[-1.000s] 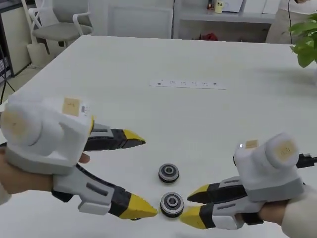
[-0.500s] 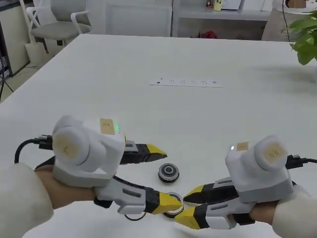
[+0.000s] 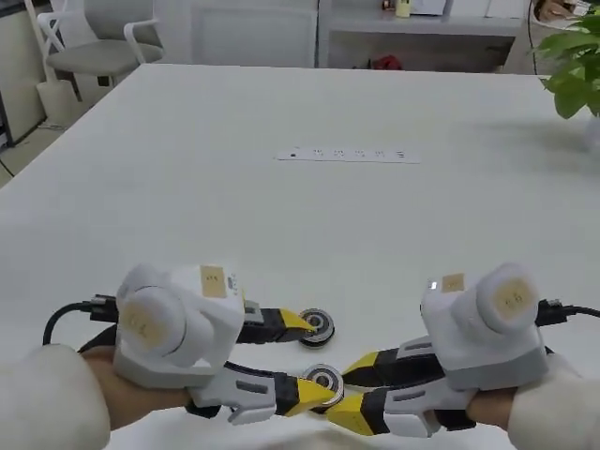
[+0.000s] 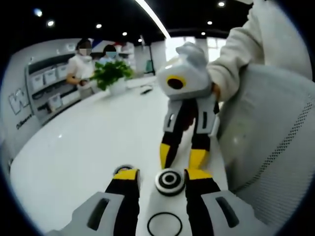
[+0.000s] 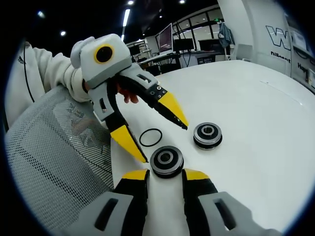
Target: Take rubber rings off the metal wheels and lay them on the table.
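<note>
Two metal wheels lie on the white table (image 3: 281,216). The near wheel (image 3: 324,379) (image 4: 170,181) (image 5: 166,161) sits between the tips of both grippers. The far wheel (image 3: 318,325) (image 5: 207,135) lies just beyond it, half hidden behind a jaw in the left gripper view (image 4: 125,170). A loose black rubber ring (image 4: 165,223) (image 5: 150,137) lies flat on the table between the left gripper's jaws. My left gripper (image 3: 314,356) (image 4: 161,174) is open, its jaws on either side of the near wheel. From the opposite side my right gripper (image 3: 339,389) (image 5: 166,175) faces it, open, tips just short of that wheel.
A white power strip (image 3: 345,155) lies across the table's middle. A potted plant (image 3: 572,66) stands at the far right and an office chair (image 3: 103,47) beyond the far left corner. A mesh chair back (image 5: 49,147) is close behind the grippers. People stand in the background (image 4: 98,59).
The left gripper has dropped and moved right, so its jaws now straddle the near wheel. The right gripper has edged in slightly. The head camera has shifted.
</note>
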Demonstrator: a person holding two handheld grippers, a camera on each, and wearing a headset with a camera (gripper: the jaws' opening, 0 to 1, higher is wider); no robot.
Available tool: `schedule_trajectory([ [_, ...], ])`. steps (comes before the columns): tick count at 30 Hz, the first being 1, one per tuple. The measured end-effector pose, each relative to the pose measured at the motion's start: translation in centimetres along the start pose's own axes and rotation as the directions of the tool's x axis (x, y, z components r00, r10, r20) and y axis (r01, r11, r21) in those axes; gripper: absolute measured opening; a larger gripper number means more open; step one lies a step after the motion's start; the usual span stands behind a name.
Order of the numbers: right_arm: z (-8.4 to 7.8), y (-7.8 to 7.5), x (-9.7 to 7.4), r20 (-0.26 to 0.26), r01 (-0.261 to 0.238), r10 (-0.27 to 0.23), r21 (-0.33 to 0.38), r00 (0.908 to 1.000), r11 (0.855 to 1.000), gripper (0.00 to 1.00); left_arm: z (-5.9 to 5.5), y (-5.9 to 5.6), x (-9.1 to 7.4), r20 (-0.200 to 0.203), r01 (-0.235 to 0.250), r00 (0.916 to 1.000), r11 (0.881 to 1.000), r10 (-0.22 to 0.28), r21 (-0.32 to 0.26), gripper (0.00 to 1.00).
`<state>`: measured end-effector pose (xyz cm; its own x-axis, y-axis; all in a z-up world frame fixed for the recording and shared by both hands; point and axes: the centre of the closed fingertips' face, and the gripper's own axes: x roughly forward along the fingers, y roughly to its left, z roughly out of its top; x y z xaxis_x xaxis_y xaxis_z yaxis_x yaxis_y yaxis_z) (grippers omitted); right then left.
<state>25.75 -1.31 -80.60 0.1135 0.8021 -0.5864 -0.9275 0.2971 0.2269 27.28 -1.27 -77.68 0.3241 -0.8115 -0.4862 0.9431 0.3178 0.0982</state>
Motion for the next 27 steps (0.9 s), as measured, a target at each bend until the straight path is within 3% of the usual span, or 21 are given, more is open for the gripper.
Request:
schedule_trajectory([
  [7,0.1,-0.1,0.0,0.01,0.009,-0.009,-0.008,0.9999,1.0,0.23,-0.5,-0.4,0.3,-0.01,0.014,0.9999,1.0,-0.014,-0.003,0.25],
  [12,0.0,-0.2,0.0,0.01,0.011,-0.011,-0.01,0.9999,1.0,0.21,-1.3,-0.3,0.5,-0.035,0.014,0.9993,1.0,-0.015,-0.026,0.24],
  [20,-0.1,-0.3,0.1,0.007,0.015,-0.015,-0.034,0.9999,0.999,0.2,-1.2,-1.2,0.7,-0.024,0.06,0.9978,0.998,-0.061,-0.027,0.14],
  [27,-0.3,-0.5,0.0,-0.004,0.028,-0.028,-0.08,0.9996,0.996,0.15,-1.1,-1.2,0.6,-0.022,0.051,0.9984,0.998,-0.052,-0.026,0.14],
])
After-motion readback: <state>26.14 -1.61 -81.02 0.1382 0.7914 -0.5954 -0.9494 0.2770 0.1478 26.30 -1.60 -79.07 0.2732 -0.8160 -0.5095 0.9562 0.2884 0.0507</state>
